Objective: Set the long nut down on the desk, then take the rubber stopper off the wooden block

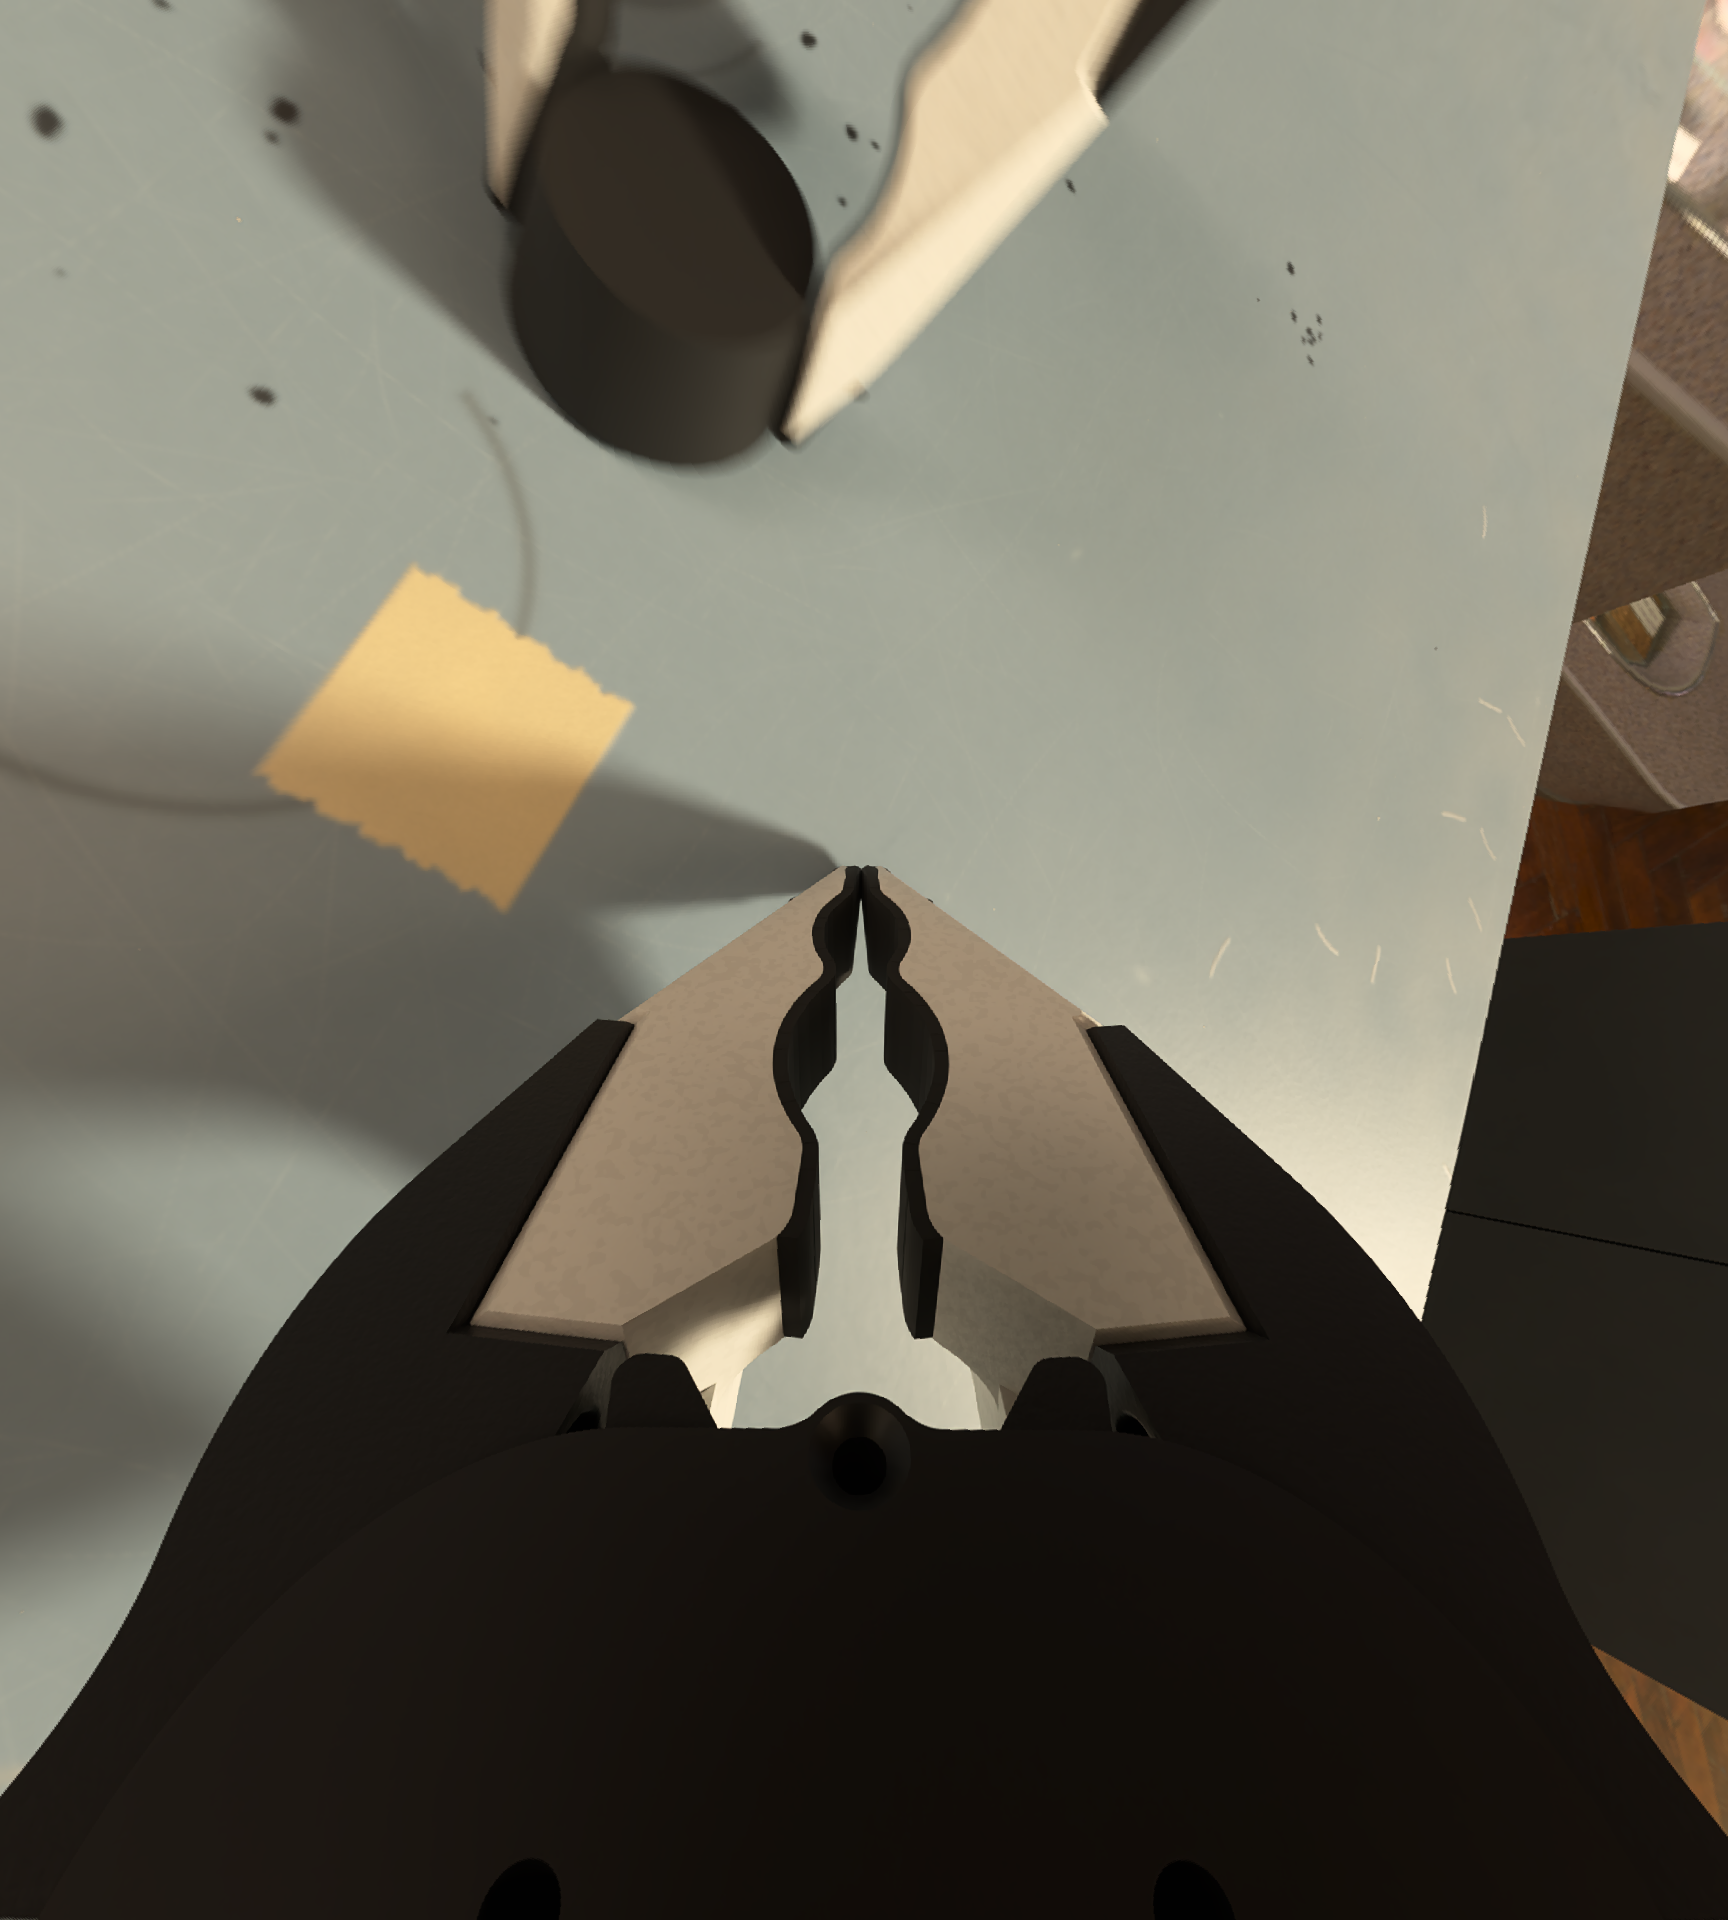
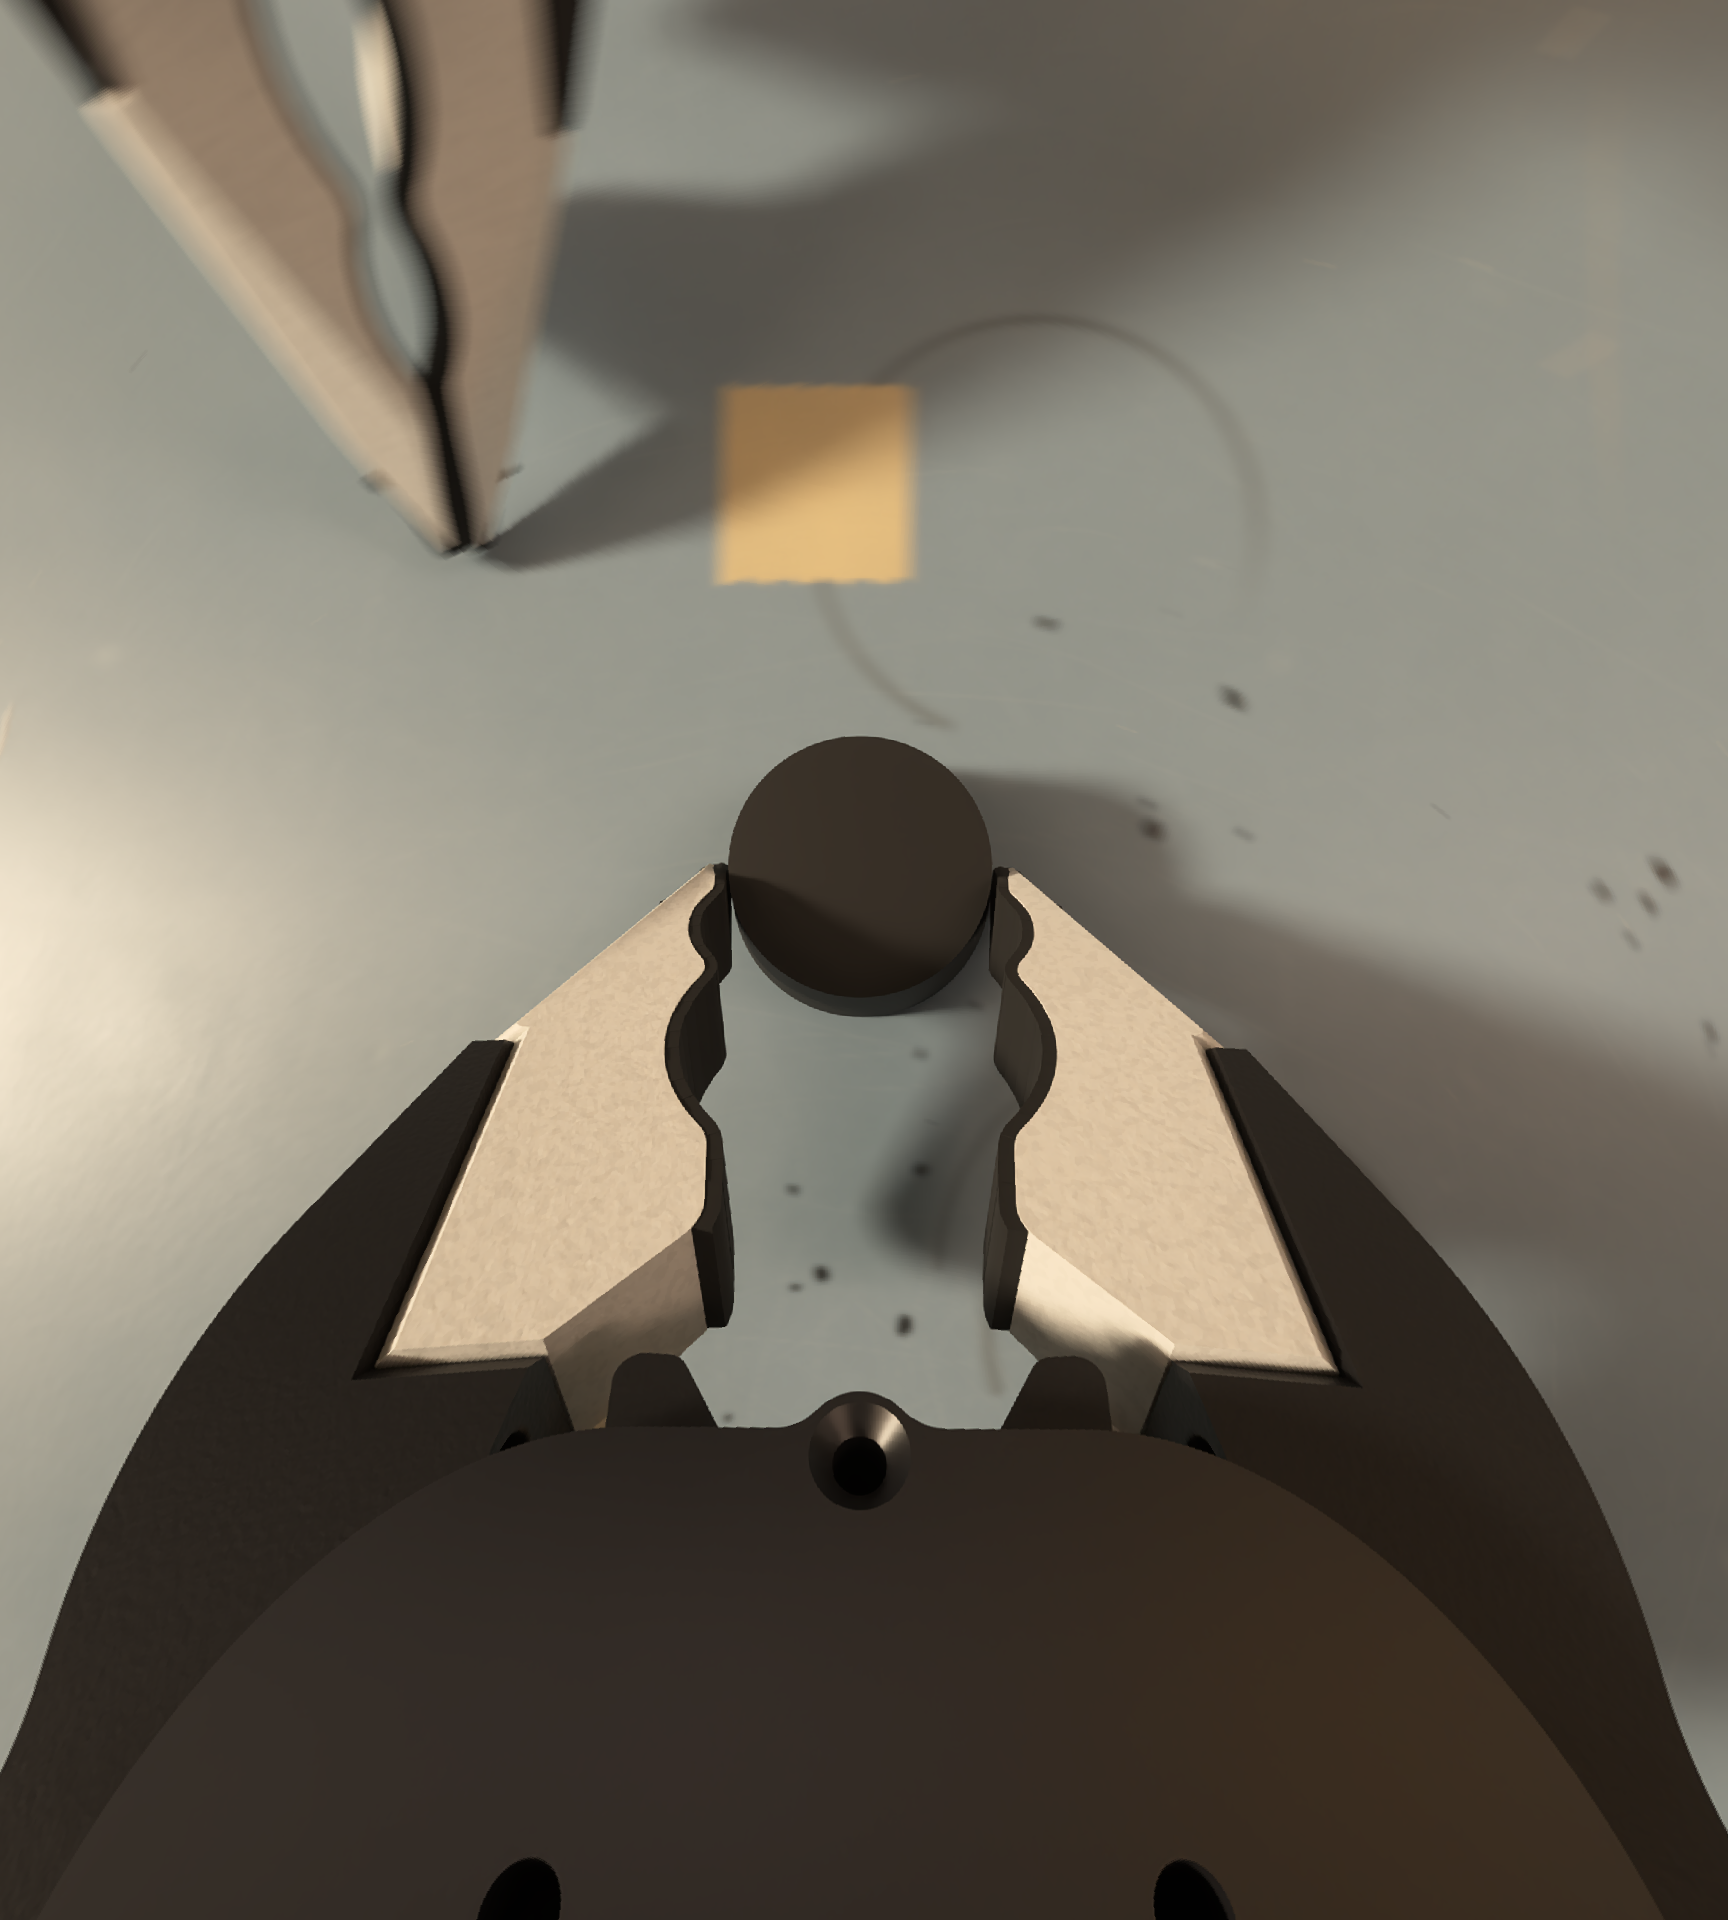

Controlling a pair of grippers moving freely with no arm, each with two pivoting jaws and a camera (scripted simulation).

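Observation:
The rubber stopper (image 2: 858, 868) is a dark round plug. My right gripper (image 2: 858, 878) is shut on it, one fingertip on each side. It also shows at the top of the left wrist view (image 1: 652, 270), between the right gripper's pale fingers (image 1: 870, 301) and apparently a little above the grey desk (image 1: 1099, 644). My left gripper (image 1: 862, 875) is shut and empty, tips together close over the desk. It shows in the right wrist view (image 2: 455, 535) at the upper left. No long nut or wooden block is in view.
A tan rectangular patch (image 1: 444, 738) lies flat on the desk between the grippers, also in the right wrist view (image 2: 814, 483). A thin ring mark (image 2: 1244, 488) curves round it. The desk's edge (image 1: 1556, 790) runs down the right, with a black box (image 1: 1649, 1143) beyond it.

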